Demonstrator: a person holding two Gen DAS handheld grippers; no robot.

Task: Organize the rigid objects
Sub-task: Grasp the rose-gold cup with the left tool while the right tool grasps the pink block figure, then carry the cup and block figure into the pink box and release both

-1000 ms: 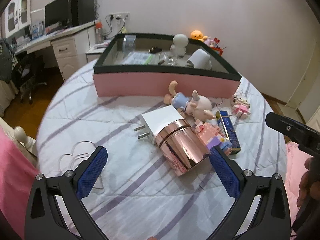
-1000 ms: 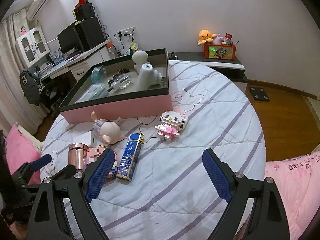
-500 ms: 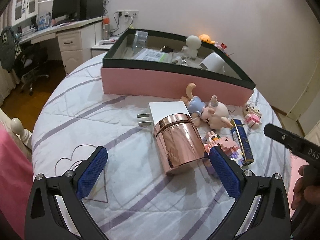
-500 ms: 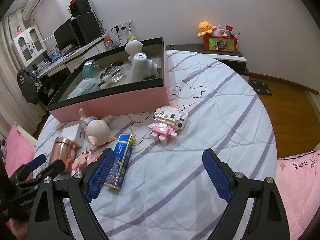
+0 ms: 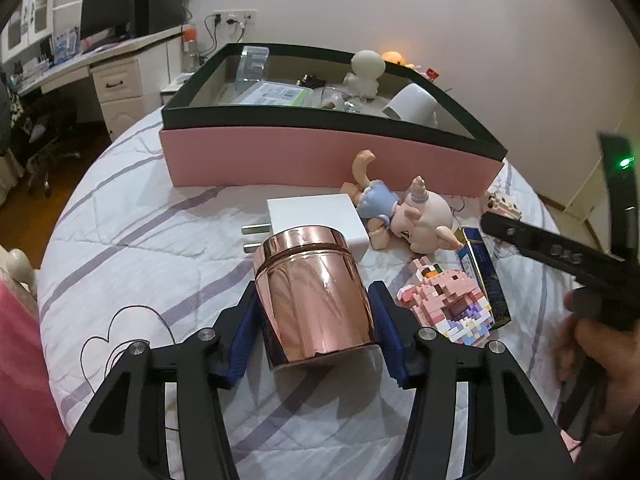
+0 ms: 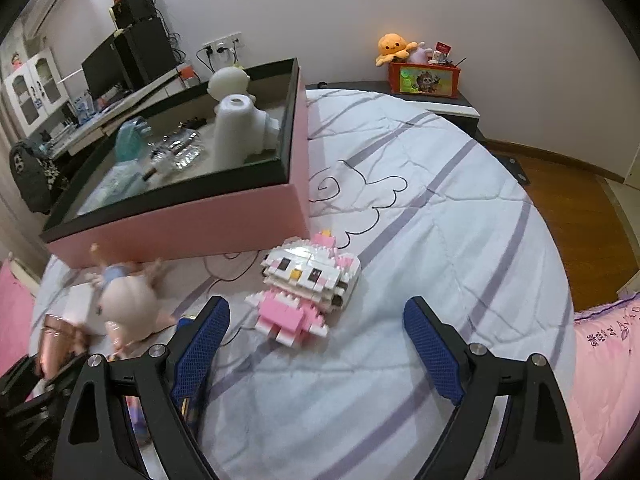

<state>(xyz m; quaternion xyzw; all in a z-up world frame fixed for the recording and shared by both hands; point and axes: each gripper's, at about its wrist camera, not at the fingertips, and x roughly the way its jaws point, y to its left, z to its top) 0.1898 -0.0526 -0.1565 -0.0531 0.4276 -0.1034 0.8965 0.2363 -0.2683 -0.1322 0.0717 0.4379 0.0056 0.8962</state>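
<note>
The pink storage box (image 5: 320, 156) sits upper centre. Mid-frame, the left gripper (image 5: 314, 320) has just been closing its fingers around the rose-gold canister (image 5: 316, 296), seemingly clamped; its glossy wall could slip. The right gripper (image 6: 316, 344) gapes empty above the cat brick figure (image 6: 308, 280).

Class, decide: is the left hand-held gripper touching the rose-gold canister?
Touching. The left wrist view shows the left hand-held gripper with both blue pads against the sides of the rose-gold canister.
</note>
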